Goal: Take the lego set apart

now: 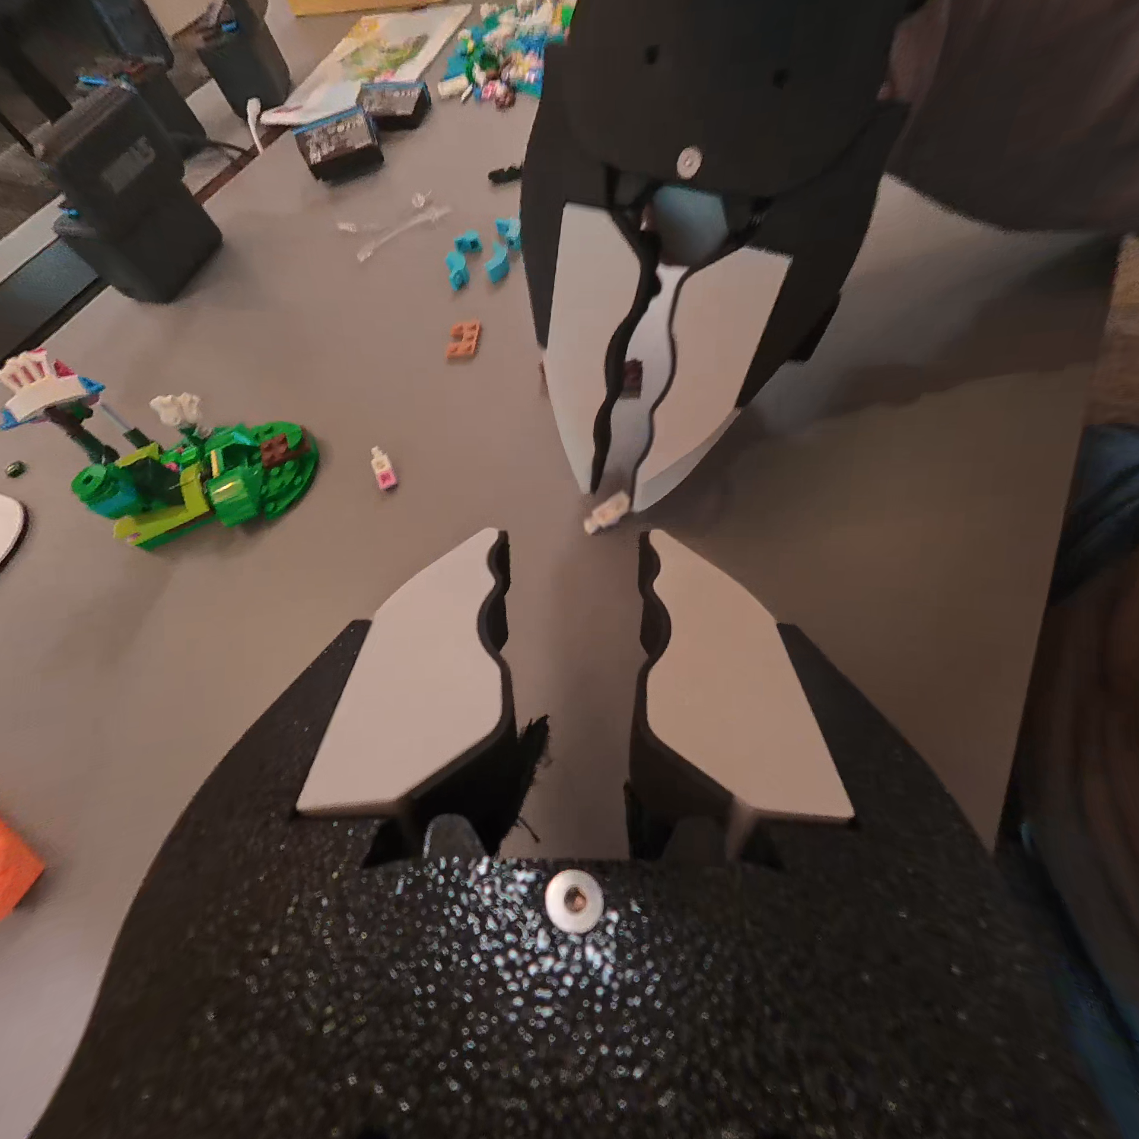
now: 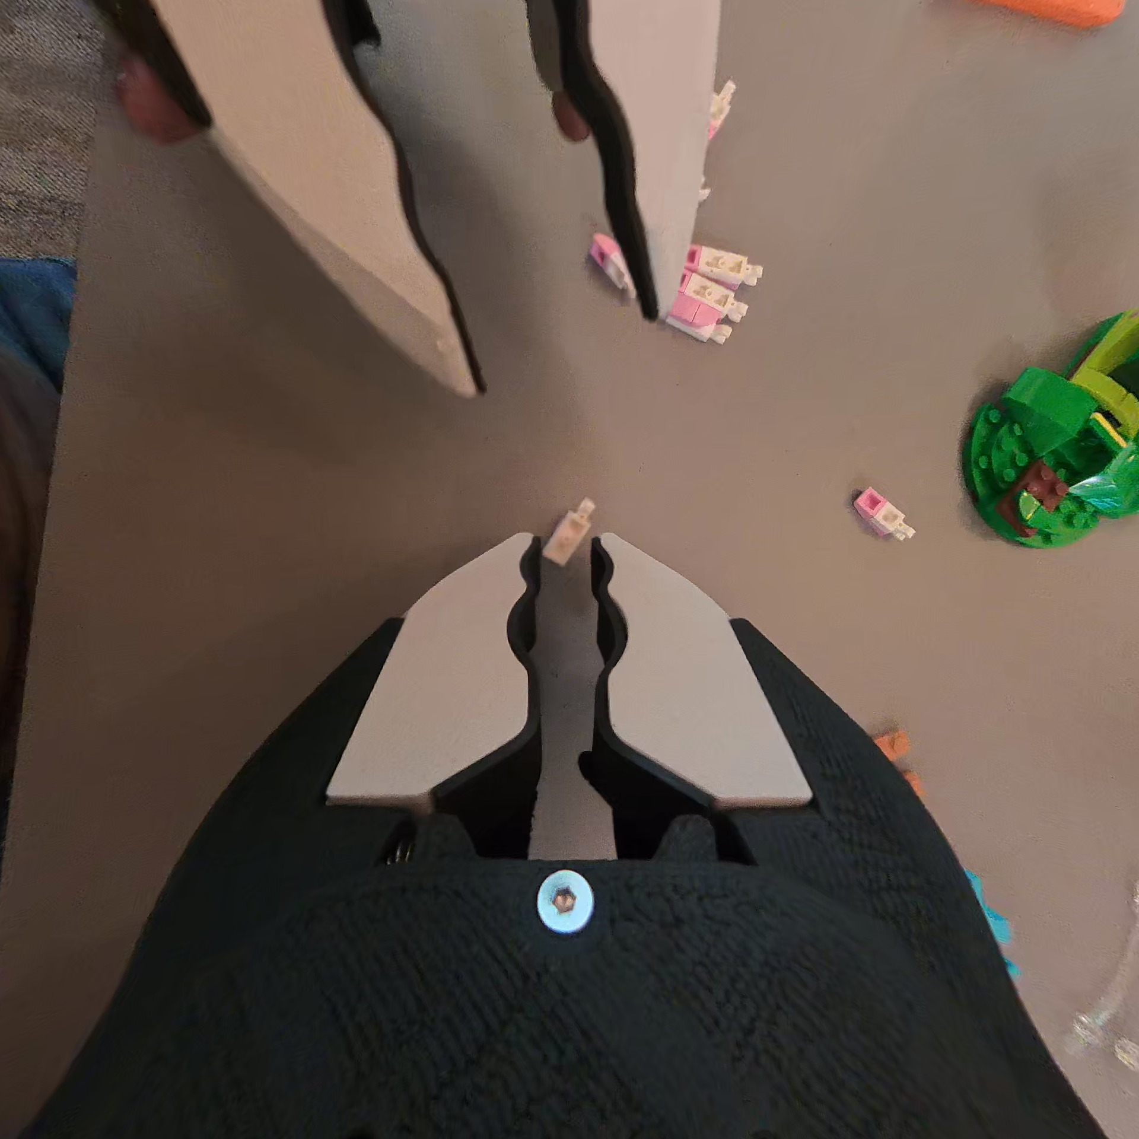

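The green lego build (image 1: 203, 474) stands on the grey table (image 1: 308, 616) at the left, with a white and pink canopy part (image 1: 46, 388) on it; it also shows at the right edge of the right wrist view (image 2: 1060, 468). My right gripper (image 2: 564, 542) has its jaws a little apart. A small white piece (image 2: 570, 533) sits at its tips, touching only the left finger; it shows in the left wrist view too (image 1: 607, 511). My left gripper (image 1: 573, 539) is open and empty, facing the right gripper (image 1: 613, 493) closely.
Loose pieces lie around: a pink-white one (image 1: 383, 471), an orange plate (image 1: 463, 342), blue ones (image 1: 487, 246), clear ones (image 1: 394, 228), a pink-white cluster (image 2: 715, 289). Black boxes (image 1: 342, 145), a booklet (image 1: 382, 55) and a brick pile (image 1: 499, 55) lie at the back. The table edge (image 2: 68, 431) is near. My right fingertips sit around 5 centimetres from my left ones.
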The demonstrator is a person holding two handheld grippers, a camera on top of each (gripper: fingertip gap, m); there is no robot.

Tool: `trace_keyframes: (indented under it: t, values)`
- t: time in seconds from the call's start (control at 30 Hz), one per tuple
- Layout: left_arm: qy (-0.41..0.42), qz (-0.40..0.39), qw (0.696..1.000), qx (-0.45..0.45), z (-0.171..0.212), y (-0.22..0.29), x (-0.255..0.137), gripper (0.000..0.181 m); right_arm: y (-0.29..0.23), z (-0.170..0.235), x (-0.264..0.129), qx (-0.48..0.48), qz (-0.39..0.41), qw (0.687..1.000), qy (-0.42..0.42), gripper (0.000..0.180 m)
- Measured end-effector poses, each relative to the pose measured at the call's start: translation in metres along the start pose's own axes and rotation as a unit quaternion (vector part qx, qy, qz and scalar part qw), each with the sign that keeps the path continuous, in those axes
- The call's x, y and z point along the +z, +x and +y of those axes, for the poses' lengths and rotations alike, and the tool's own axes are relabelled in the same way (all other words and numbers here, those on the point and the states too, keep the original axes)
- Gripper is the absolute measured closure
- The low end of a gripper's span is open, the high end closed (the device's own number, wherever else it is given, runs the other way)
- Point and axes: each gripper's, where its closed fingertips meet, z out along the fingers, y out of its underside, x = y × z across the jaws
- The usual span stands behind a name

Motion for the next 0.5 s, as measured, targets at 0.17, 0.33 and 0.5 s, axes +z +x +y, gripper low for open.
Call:
trace_keyframes:
  t: [0.17, 0.33, 0.5]
  values:
    - [-0.017, 0.008, 1.000, -0.015, 0.017, -0.007, -0.006, 0.141, 0.001, 0.003, -0.006, 0.023, 0.018, 1.000, 0.006, 0.162]
    - [-0.006, 0.036, 0.999, -0.036, 0.021, -0.003, -0.003, 0.142, 0.003, -0.003, 0.002, 0.080, 0.012, 0.997, 0.021, 0.162]
    - [-0.002, 0.038, 0.999, -0.032, 0.022, -0.001, -0.003, 0.143, 0.001, -0.003, 0.010, 0.082, 0.025, 0.996, -0.007, 0.165]
